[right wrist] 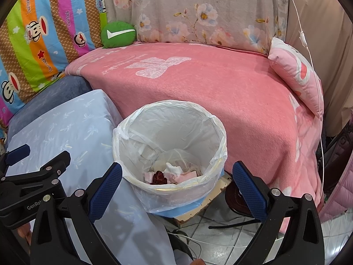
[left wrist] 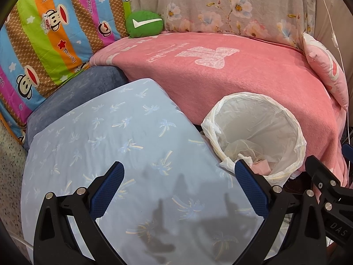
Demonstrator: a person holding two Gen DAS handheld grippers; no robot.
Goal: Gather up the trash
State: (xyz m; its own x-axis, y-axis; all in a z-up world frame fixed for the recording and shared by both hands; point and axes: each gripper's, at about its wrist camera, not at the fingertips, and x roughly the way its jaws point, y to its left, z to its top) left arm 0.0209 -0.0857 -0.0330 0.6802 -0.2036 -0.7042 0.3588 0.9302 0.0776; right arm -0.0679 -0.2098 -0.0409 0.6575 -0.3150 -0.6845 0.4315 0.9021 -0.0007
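White-lined bin [right wrist: 169, 145] beside a pink blanket [right wrist: 220, 92].
Scraps [right wrist: 167, 174] lie inside; left gripper [left wrist: 179, 187] and right gripper [right wrist: 176, 190] both gape wide, holding nothing.

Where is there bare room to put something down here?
The pink blanket is bare between the green cushion and pink pillow. The blue sheet left of the bin is free too. The floor below has cables.
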